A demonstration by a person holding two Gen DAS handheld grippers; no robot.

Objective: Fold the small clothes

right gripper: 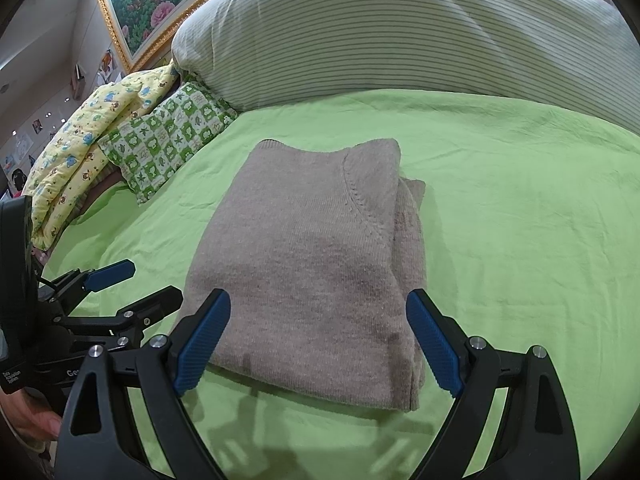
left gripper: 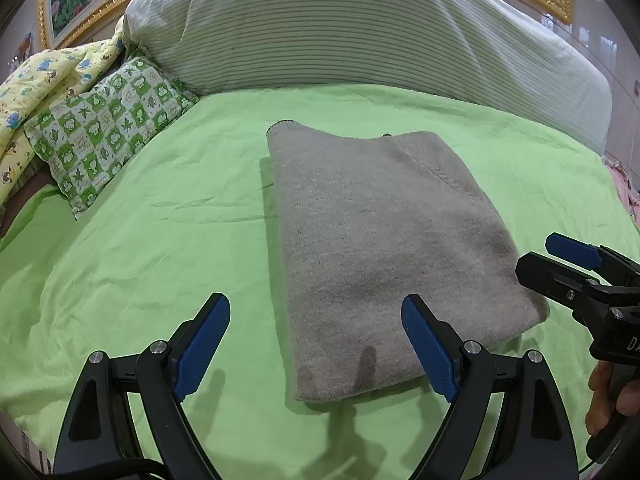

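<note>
Our left gripper (left gripper: 316, 344) and right gripper (right gripper: 318, 340) both have fingers spread apart, holding nothing. The folded gray sweater (left gripper: 384, 248) lies flat on the green sheet (left gripper: 160, 240), just ahead. We read "Data Acquisition System" on the left gripper's side.

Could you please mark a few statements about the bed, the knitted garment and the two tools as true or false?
1. The grey-beige knitted sweater lies folded on the light green bedsheet. True.
2. The left tool grips the sweater. False: it is open, holding nothing.
3. The right tool is open. True.
4. The green-and-white checked pillow lies on the sweater. False: it lies apart, beside the large striped pillow.
</note>
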